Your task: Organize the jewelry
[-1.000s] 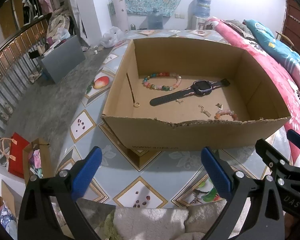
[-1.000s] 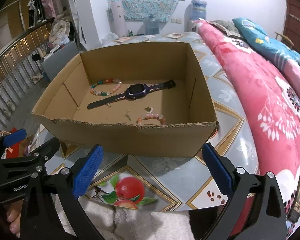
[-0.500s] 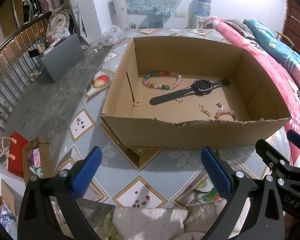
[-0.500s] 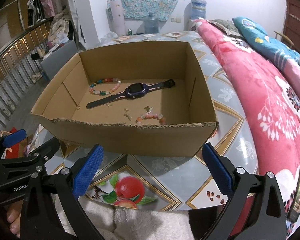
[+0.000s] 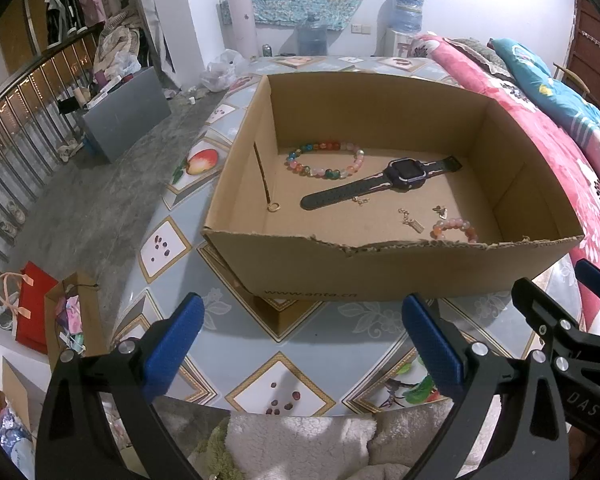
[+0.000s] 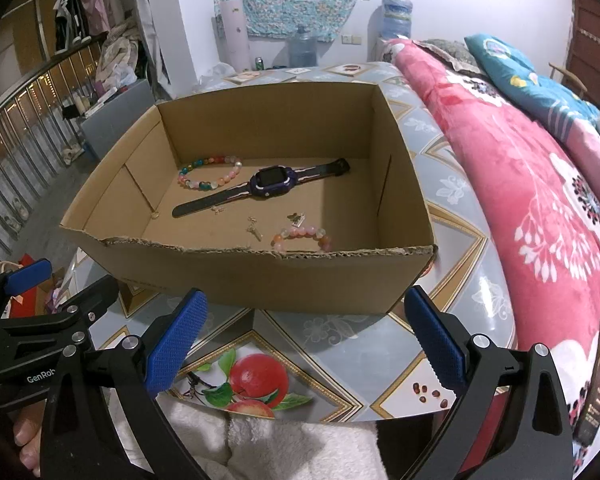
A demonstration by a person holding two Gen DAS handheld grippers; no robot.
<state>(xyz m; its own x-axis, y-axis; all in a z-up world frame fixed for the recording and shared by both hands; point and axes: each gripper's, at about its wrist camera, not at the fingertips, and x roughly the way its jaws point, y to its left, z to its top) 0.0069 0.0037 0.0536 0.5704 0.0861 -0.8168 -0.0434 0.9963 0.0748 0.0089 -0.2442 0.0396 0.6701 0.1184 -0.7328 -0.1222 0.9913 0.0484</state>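
Nothing's shifted: both tongs, left (image 5: 300, 344) & right (image 6: 306, 340), released, box (image 6: 260, 276) rim half-hiding pink bracelet (image 6: 302, 237).

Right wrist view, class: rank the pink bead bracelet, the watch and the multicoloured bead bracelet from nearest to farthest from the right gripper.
1. Pink bead bracelet, by the box's near wall, right of centre.
2. Watch, mid-floor, lying diagonally.
3. Multicoloured bead bracelet, toward the far-left corner.

The right gripper hangs open outside the cardboard box.

Both wrist views near, side by side, facing cardboard box (image 5: 380, 268).
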